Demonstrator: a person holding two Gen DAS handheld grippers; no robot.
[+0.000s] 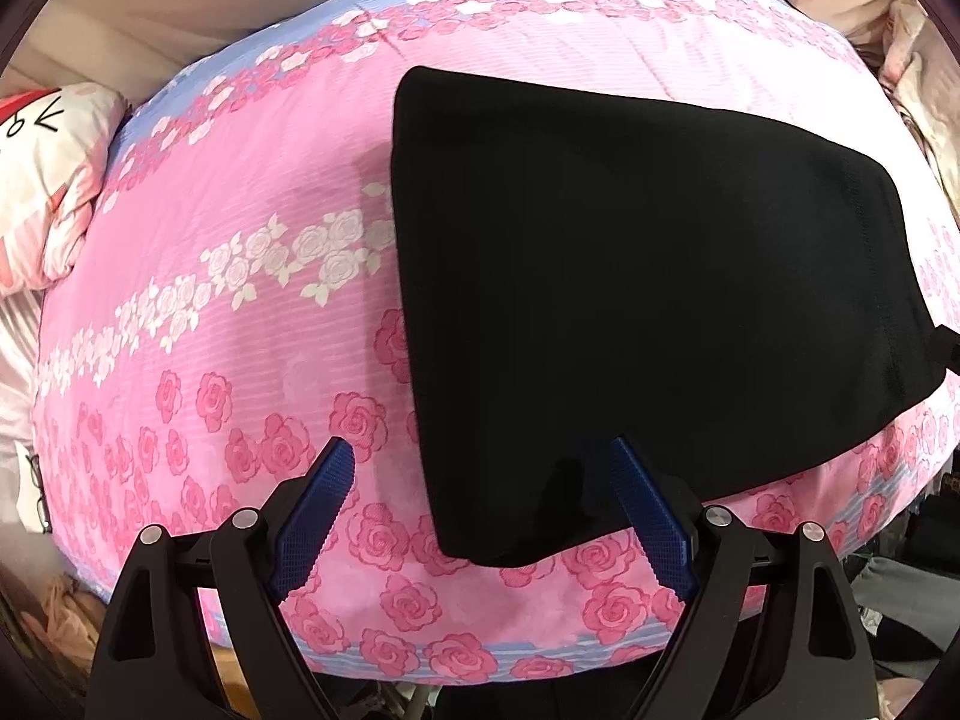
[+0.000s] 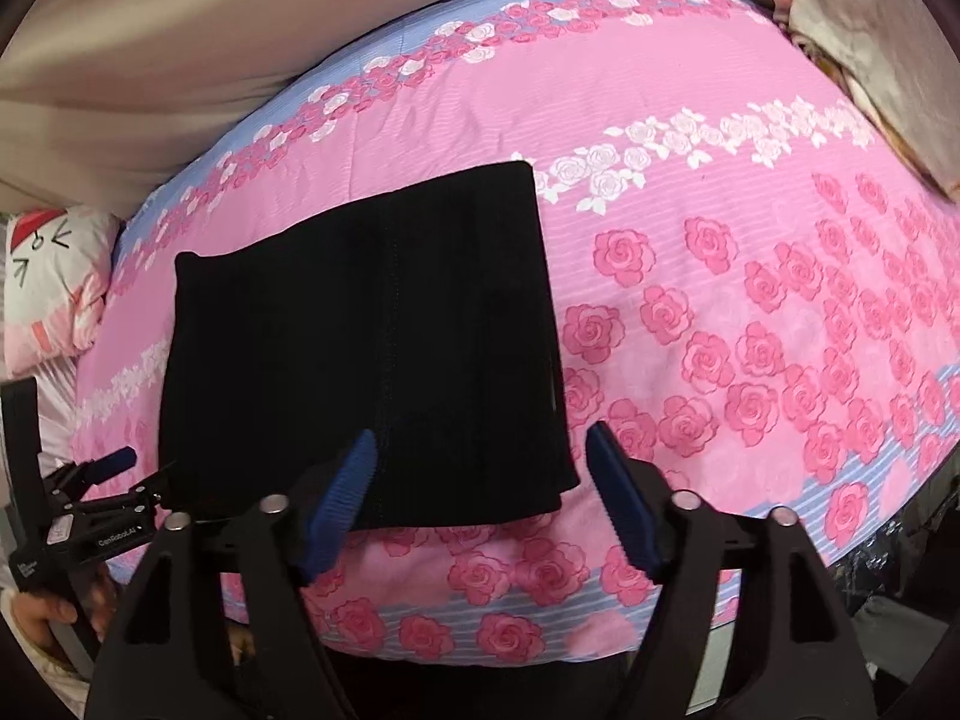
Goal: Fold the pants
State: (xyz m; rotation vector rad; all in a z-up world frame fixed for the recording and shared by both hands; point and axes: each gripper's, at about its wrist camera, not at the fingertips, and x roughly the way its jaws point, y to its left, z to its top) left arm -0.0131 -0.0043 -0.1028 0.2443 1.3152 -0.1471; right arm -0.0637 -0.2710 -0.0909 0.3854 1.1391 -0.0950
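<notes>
Two handheld grippers with black frames and blue ribbed fingers hang over a bed covered by a pink quilt (image 1: 240,312) printed with pink and white roses and edged in pale blue. The black pants (image 1: 630,300), already folded into a compact, roughly rectangular stack, lie flat on the quilt near the bed's front edge.

In the left wrist view the pants fill the area from the centre toward 3 o'clock, and their near left corner reaches down to about 6 o'clock. The left gripper (image 1: 483,468) has its fingers spread wide; that corner of the pants lies between them, yet neither pad presses the cloth.

In the right wrist view the pants sit from the centre toward 9 o'clock. The right gripper (image 2: 480,450) also has its fingers spread apart, the left one over the black cloth and the right one over bare quilt just beside the stack's right edge; nothing is pinched.

A white pillow (image 2: 54,282) with a cartoon cat face lies at about 9 o'clock. A beige curtain (image 2: 180,60) hangs behind the bed toward 11 o'clock.
</notes>
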